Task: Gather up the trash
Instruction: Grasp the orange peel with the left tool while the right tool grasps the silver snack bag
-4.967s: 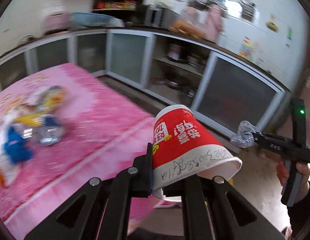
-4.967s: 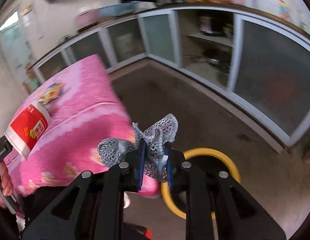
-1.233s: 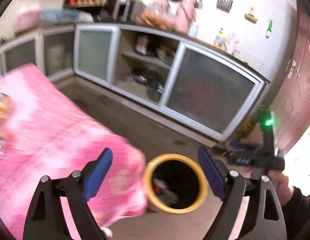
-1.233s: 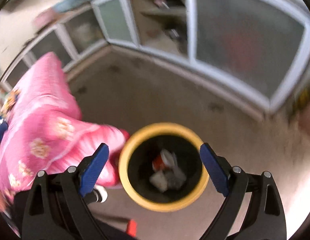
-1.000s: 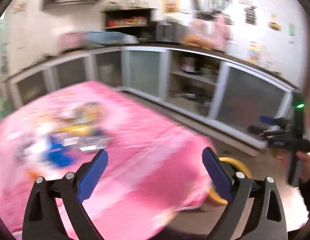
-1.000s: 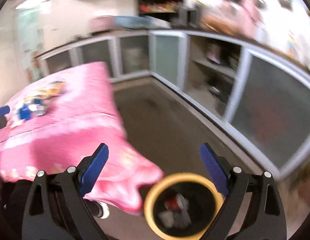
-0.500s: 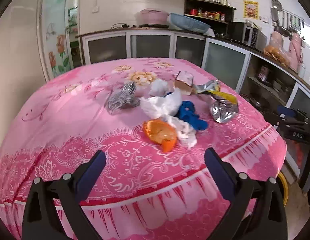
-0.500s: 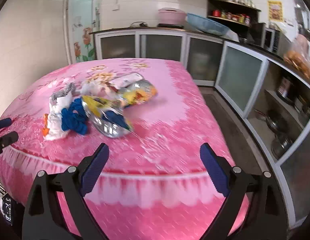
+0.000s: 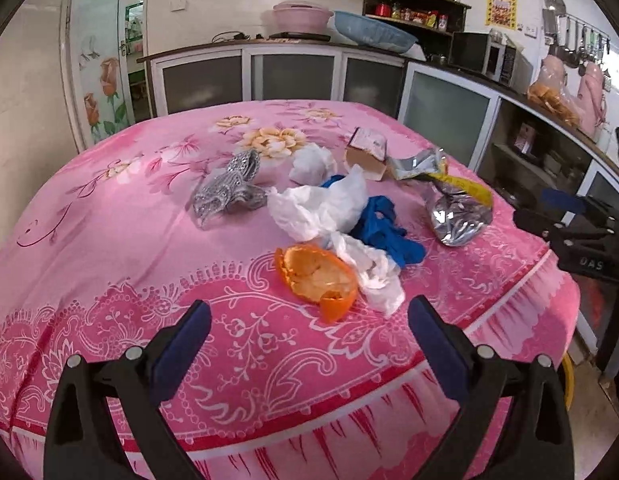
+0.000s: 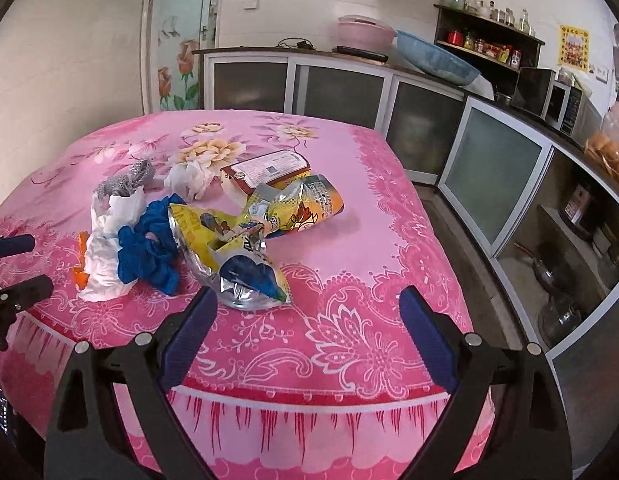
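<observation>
Trash lies in a heap on the pink flowered tablecloth (image 9: 121, 248): an orange peel (image 9: 315, 276), white tissues (image 9: 321, 208), a blue glove (image 9: 385, 228), a silver mesh wrap (image 9: 229, 188), a foil snack bag (image 9: 455, 208) and a small carton (image 9: 367, 152). My left gripper (image 9: 309, 340) is open and empty, just short of the peel. My right gripper (image 10: 309, 324) is open and empty, near the yellow foil snack bags (image 10: 245, 240); the blue glove (image 10: 149, 248) and carton (image 10: 265, 172) lie beyond.
Grey cabinets (image 10: 341, 88) line the back wall and the right side (image 10: 493, 168). A yellow bin rim (image 9: 568, 372) shows on the floor past the table's right edge. The right gripper's body (image 9: 581, 240) hangs over the table's right side.
Both grippers dropped the red cup and mesh wrap into the bin, opened, then swung back to the table. In the last half second they moved slightly closer to the heap.
</observation>
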`<state>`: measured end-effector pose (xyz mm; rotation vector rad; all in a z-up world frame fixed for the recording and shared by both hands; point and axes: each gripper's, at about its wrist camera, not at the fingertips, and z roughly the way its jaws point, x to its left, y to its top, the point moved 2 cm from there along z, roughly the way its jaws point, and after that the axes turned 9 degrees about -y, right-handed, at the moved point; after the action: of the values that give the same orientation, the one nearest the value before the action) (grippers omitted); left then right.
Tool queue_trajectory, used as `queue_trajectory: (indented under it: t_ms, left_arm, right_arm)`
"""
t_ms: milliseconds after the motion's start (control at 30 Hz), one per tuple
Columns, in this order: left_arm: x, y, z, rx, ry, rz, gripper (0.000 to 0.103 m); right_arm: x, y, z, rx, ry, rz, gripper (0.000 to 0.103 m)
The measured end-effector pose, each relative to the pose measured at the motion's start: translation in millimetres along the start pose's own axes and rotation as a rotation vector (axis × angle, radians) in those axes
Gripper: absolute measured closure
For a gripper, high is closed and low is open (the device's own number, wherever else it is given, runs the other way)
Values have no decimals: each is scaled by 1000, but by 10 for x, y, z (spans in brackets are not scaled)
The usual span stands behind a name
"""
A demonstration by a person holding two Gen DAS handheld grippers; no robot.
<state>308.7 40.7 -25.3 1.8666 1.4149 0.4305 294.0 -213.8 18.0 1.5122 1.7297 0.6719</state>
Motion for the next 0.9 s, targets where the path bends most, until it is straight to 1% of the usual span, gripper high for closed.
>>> queue_trajectory:
  t_ms: [100, 233, 333, 467, 633, 767, 900]
  left_arm:
    - [52, -4, 61, 29, -6, -23, 8]
    - [128, 11, 114, 48, 30, -14, 8]
    - [216, 36, 163, 64, 45, -38, 8]
    - [320, 92, 276, 95, 32, -91, 8]
    - [415, 185, 387, 115, 43, -114, 8]
    - [507, 238, 515, 154, 44, -129, 8]
    - [609, 258, 657, 188, 6, -184, 8]
  right_arm:
    - [3, 4, 34, 2, 8, 1, 15]
    - [28, 0, 44, -2, 15, -4, 15]
    - [43, 3, 86, 1, 14, -10, 15]
    - [51, 16, 176, 16, 23, 4, 15]
    - [84, 52, 254, 32, 47, 10, 15]
    - [114, 89, 300, 30, 53, 3, 15]
    - [125, 100, 375, 51, 68, 14, 15]
